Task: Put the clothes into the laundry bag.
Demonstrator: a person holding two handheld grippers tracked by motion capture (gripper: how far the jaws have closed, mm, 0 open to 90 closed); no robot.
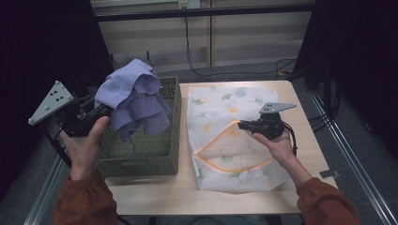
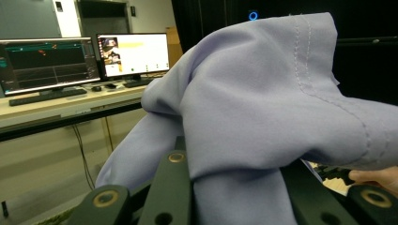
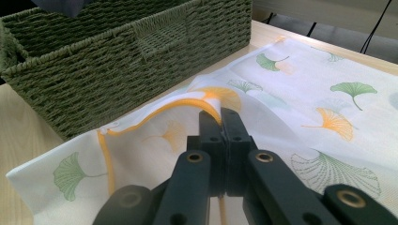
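Our left claw (image 1: pixel 104 111) is clamped on a lilac shirt (image 1: pixel 136 96), which we hold up above the green wicker basket (image 1: pixel 170 154); the cloth bunches over the jaws and hangs down past them into the basket. In the left gripper view the shirt (image 2: pixel 263 108) drapes across both jaws. Our right claw (image 1: pixel 241 125) is pinched together on the orange-trimmed opening (image 3: pixel 187 104) of the leaf-print laundry bag (image 1: pixel 220 164), lifting that edge just off the table (image 1: pixel 155 192). The bag lies flat beneath and beyond this claw, with the basket (image 3: pixel 117 61) just past its far edge.
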